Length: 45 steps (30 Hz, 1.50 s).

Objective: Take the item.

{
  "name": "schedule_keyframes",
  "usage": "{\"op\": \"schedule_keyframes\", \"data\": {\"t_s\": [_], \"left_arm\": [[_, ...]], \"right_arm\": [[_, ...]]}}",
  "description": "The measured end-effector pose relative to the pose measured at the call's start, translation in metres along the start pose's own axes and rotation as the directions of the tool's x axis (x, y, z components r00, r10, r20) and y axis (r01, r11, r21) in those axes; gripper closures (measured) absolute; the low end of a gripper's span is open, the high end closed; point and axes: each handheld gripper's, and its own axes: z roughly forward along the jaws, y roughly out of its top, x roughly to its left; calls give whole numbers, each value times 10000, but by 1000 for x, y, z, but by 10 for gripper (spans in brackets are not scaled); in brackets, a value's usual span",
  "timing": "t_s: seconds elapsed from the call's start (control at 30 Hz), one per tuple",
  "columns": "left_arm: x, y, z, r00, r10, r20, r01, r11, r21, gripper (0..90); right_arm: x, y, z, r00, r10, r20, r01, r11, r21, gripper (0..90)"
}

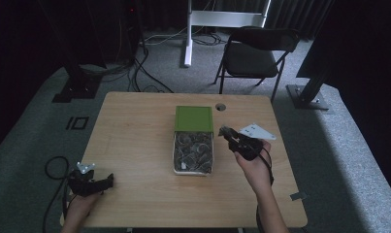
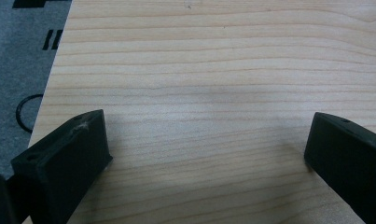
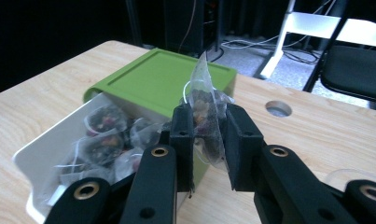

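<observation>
A white box (image 1: 174,156) with a green lid (image 1: 194,118) slid half back stands at the table's middle, full of several pyramid tea bags (image 1: 194,151). My right gripper (image 1: 227,132) hovers just right of the box, shut on one tea bag (image 3: 205,112), a clear mesh pyramid with dark leaves that sticks up between the jaws. In the right gripper view the box (image 3: 34,156) and lid (image 3: 160,81) lie to the left behind the jaws. My left gripper (image 1: 108,180) rests open at the table's front left corner, its jaws wide over bare wood (image 2: 199,93).
A round cable hole (image 1: 220,107) sits in the table behind the box. Beyond the table stand a black folding chair (image 1: 253,53) and a white stand (image 1: 188,34). Cables lie on the grey carpet at the left (image 1: 55,167).
</observation>
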Motion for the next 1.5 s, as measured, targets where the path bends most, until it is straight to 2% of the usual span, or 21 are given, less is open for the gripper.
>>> {"op": "schedule_keyframes", "data": {"t_s": [0.33, 0.4, 0.73, 0.8, 1.23, 1.5], "left_arm": [[0, 0, 0, 10000, -2, -4, 2, 10000, -17, 3], [0, 0, 0, 10000, -1, -1, 1, 10000, -16, 3], [0, 0, 0, 10000, -3, -4, 3, 10000, -12, 3], [0, 0, 0, 10000, -2, -3, 2, 10000, -13, 3], [0, 0, 0, 10000, -1, -3, 1, 10000, -10, 3], [0, 0, 0, 10000, -1, -2, 1, 10000, -11, 3]], "right_arm": [[-27, -5, -3, 9974, 293, 665, -293, 9996, -11, 757], [-32, -5, -4, 9963, 316, 803, -305, 9994, -148, 757], [-60, -10, -5, 9868, 713, 1453, -695, 9974, -178, 757], [-65, -11, -5, 9849, 624, 1617, -609, 9980, -148, 758], [-90, -24, 5, 9739, 1062, 2005, -1140, 9931, 280, 757], [-98, -33, 16, 9696, 1223, 2119, -1384, 9884, 628, 757]]}}
